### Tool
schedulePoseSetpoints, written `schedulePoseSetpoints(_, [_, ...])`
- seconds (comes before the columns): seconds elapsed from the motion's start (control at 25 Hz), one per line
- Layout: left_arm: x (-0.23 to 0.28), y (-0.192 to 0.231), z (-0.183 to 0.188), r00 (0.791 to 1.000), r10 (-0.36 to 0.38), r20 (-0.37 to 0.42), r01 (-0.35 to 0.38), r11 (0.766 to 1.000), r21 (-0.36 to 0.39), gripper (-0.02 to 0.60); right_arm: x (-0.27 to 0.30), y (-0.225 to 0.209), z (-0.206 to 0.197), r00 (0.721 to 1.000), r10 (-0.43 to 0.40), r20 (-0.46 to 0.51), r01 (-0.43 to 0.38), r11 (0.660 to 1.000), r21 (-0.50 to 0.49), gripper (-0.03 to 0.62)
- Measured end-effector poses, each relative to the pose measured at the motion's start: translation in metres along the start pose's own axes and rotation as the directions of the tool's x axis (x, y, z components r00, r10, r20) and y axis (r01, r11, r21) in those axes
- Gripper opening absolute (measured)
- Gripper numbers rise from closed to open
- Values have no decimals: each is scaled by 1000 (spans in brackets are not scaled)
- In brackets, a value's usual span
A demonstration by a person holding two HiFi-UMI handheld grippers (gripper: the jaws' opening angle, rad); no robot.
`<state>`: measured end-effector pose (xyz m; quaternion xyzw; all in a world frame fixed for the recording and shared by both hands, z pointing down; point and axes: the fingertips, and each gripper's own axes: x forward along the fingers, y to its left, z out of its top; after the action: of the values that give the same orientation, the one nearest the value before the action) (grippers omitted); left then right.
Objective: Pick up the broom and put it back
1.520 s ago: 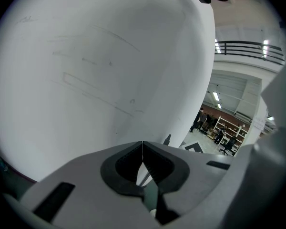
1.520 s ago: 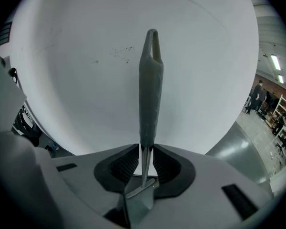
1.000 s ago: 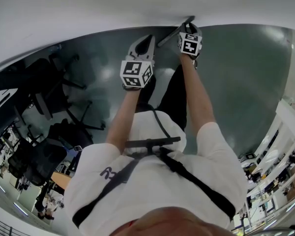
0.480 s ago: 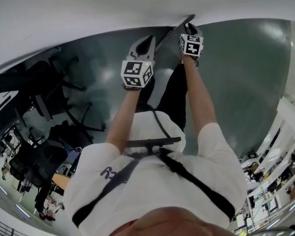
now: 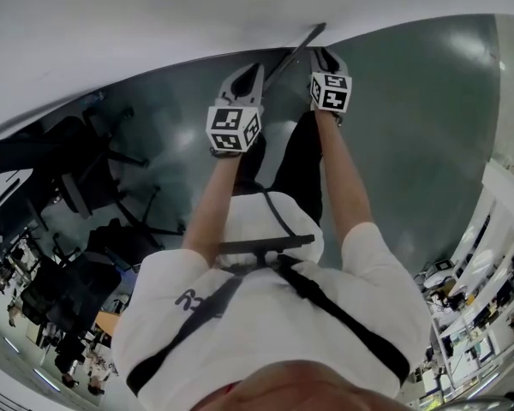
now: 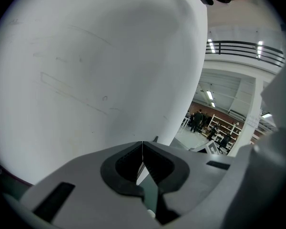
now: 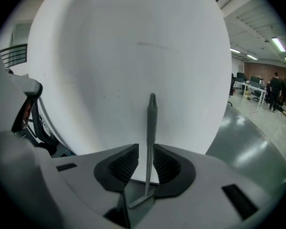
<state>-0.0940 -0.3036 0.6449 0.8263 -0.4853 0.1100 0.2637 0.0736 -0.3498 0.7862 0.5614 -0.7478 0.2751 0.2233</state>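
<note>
Broom handle [image 7: 151, 123] clamped in right gripper [image 7: 144, 150], tip by white wall [image 7: 133, 56], left gripper [image 6: 142, 148] clenched empty

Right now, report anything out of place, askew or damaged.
Nothing is spilled or broken. Only the slim grey broom handle stands out: held in the right gripper, it slants across the foot of the white wall in the head view rather than resting upright. The left gripper is shut and empty.
</note>
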Motion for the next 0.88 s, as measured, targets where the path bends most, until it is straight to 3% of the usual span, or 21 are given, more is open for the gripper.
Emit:
schedulePoseSetpoints(0.32, [-30,-9,30,999,-33,35,31,998,59,12,-87,32,53,984,26,175,-38,997,68,78])
schedulePoseSetpoints(0.6, [-82,-23,84,989,-70,128,55,991,119,12,-189,81,137,927,66,368,-59,998,-29,78])
schedulePoseSetpoints(0.88, [-127,-57,136,968,-136,211,92,974,209,12,-269,121,194,876,25,481,-29,1000,1,78])
